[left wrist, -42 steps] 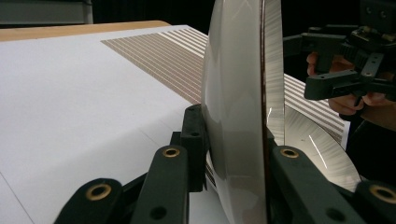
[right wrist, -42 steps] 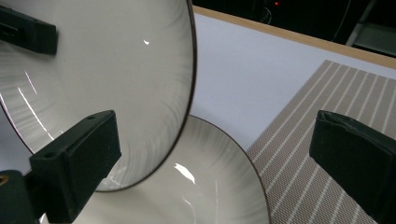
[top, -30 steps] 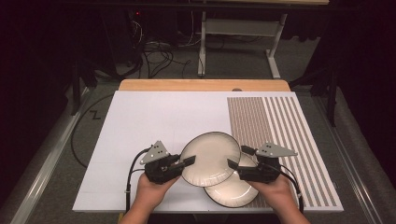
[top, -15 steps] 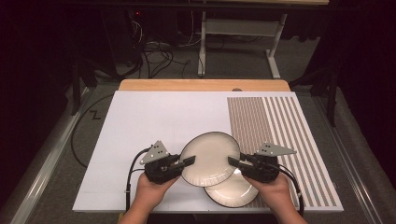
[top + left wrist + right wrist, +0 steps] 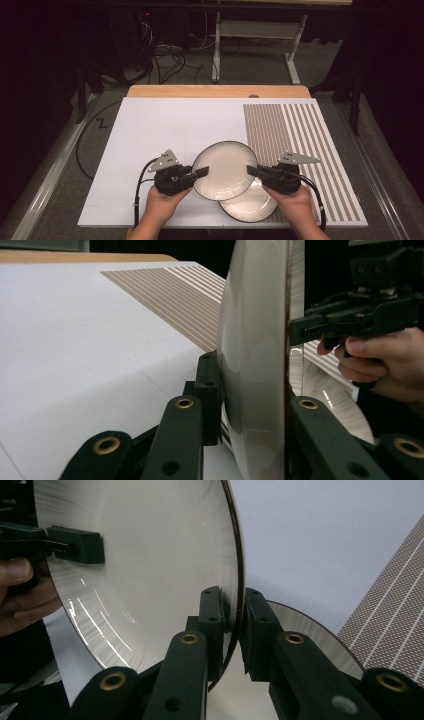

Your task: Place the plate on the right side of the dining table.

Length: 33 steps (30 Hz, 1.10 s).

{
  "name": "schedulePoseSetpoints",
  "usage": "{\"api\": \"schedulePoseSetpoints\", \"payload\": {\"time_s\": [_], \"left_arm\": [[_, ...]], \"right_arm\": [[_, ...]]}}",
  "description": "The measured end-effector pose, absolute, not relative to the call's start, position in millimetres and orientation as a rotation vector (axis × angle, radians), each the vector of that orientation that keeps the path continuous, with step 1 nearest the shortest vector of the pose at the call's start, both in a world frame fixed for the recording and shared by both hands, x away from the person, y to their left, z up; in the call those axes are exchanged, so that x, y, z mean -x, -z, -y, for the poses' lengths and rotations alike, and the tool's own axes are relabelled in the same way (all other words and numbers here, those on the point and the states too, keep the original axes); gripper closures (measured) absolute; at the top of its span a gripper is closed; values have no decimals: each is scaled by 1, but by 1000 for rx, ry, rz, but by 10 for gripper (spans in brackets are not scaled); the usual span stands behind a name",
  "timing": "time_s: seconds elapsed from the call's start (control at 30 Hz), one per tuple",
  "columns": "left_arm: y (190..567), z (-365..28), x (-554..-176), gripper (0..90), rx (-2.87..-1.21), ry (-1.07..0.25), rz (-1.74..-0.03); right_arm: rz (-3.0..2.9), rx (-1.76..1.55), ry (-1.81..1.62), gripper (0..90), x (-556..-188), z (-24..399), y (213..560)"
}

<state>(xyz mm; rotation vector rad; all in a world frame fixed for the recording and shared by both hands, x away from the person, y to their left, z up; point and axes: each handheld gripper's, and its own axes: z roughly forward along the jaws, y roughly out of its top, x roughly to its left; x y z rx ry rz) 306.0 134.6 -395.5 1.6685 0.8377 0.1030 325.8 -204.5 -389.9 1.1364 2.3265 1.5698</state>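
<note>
A cream plate with a dark rim [image 5: 225,170] is held tilted above the white mat between both grippers. My left gripper [image 5: 202,172] is shut on its left rim; in the left gripper view the pads clamp the plate [image 5: 250,365] edge-on. My right gripper [image 5: 252,171] has just been closing its jaws and now pinches the right rim, with a pad on each face of the plate [image 5: 150,555]. A second, similar plate [image 5: 250,207] lies flat on the mat under the held one, partly covered by it, and it also appears behind my right gripper [image 5: 232,615].
The white mat [image 5: 165,125] covers the table, with a brown striped panel [image 5: 300,130] on its right side. A wooden table edge [image 5: 215,91] runs along the back. Cables and a stand's legs lie on the dark floor beyond.
The right gripper's jaws have closed from wide open onto the held plate's right rim. Both hands and the plate have stayed in place.
</note>
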Motion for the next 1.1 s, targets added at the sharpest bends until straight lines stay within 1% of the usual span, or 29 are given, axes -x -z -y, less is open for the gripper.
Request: {"api": "schedulePoseSetpoints", "payload": {"time_s": [0.1,0.3,0.53,0.73,0.77,0.8,1.0,1.1], "left_arm": [[395,-134,-306,773,-1651,-101,-854],[393,-131,-306,766,-1631,-99,-870],[381,-115,-310,763,-1640,-110,-847],[369,-90,-324,753,-1645,-120,-835],[368,-85,-327,747,-1648,-120,-834],[366,-80,-330,747,-1651,-116,-833],[358,-48,-347,741,-1685,-100,-807],[356,-31,-355,740,-1702,-75,-798]], "right_arm": [[-2316,-1134,-1589,862,-324,207,387],[-2309,-1117,-1563,862,-320,208,380],[-2277,-1100,-1547,864,-318,220,365],[-2232,-1112,-1534,863,-321,241,355],[-2210,-1123,-1528,862,-321,250,352],[-2210,-1123,-1528,862,-321,250,352],[-2147,-1180,-1519,863,-324,285,347],[-2129,-1197,-1514,862,-324,295,346]]}}
